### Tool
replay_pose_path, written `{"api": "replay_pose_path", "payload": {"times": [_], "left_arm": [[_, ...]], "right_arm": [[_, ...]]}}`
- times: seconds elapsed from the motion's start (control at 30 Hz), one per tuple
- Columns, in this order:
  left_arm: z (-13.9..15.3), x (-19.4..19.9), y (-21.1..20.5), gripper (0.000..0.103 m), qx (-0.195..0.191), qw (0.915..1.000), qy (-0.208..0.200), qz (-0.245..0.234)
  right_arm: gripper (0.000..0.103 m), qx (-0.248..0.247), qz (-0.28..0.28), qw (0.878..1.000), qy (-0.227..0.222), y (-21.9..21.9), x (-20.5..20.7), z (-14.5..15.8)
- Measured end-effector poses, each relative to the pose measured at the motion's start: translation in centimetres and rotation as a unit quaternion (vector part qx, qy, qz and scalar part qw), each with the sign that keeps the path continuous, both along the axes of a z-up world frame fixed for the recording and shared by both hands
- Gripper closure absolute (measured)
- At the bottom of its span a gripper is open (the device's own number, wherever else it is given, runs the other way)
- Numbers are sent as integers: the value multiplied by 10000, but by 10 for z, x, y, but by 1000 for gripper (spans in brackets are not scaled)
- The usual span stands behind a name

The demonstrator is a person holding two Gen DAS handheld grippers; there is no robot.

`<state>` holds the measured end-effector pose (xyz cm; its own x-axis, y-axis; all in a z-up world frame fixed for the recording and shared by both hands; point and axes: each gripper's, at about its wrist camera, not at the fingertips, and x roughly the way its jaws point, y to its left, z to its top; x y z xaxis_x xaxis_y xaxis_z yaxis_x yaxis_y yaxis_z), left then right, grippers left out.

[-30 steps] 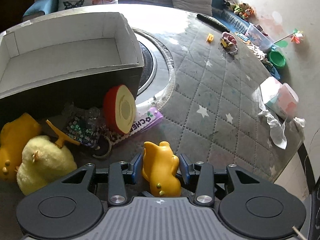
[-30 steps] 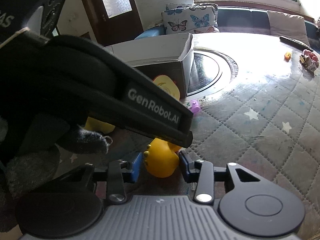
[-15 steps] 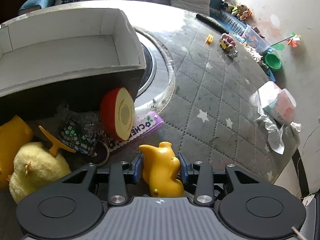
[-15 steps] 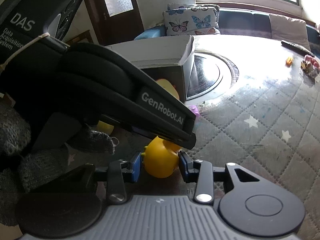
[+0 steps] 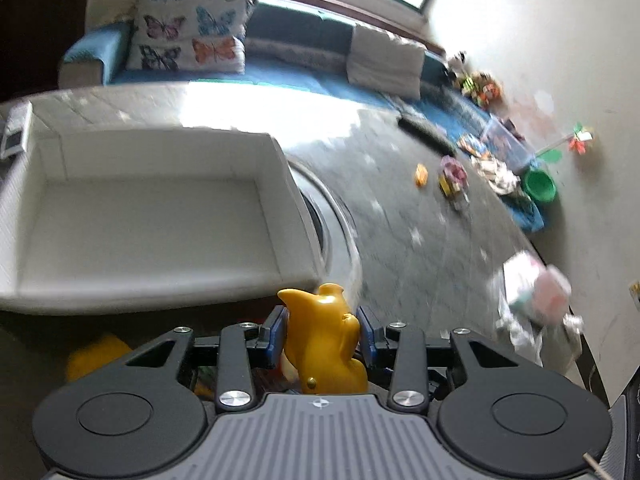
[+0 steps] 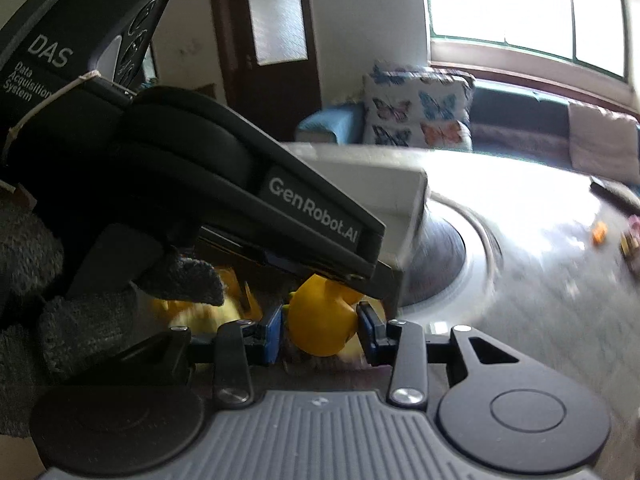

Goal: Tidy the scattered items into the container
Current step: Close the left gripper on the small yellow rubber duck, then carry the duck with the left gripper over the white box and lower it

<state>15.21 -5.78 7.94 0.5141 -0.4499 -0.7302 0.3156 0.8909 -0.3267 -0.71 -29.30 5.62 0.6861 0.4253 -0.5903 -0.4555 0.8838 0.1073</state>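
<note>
My left claw (image 5: 323, 330) is clenched on a glossy yellow toy duck (image 5: 322, 344), held up just near of the white box (image 5: 152, 220), whose pale inside shows nothing. My right claw (image 6: 319, 330) frames the same duck (image 6: 320, 320); whether it grips, I cannot tell.

The round table (image 5: 420, 256) has a grey quilted cover with pale stars and a round glass inset. On it stands a white cardboard box (image 5: 160, 216), just beside the inset. Well apart from the box lie a small orange toy (image 5: 421, 175), a toy car (image 5: 452, 178), a black remote control (image 5: 426, 136) and crumpled tissue (image 5: 532, 300).
</note>
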Motion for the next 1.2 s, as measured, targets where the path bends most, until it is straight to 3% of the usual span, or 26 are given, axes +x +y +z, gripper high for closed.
{"api": "replay_pose_path", "payload": {"times": [0.3, 0.8, 0.97, 1.2], "left_arm": [[19, 54, 18, 63, 22, 9991, -203, 359], [-41, 133, 23, 63, -117, 9967, 698, 386], [-58, 145, 24, 63, -188, 9946, 944, 398], [-64, 150, 28, 64, -200, 9935, 1027, 458]], "right_arm": [[65, 140, 287, 9991, -267, 28, 60, 19], [65, -13, 162, 9984, 538, 34, 147, -32], [65, -162, 150, 9968, 772, 34, 157, -46], [65, -388, 203, 9964, 730, 42, 159, -47]]}}
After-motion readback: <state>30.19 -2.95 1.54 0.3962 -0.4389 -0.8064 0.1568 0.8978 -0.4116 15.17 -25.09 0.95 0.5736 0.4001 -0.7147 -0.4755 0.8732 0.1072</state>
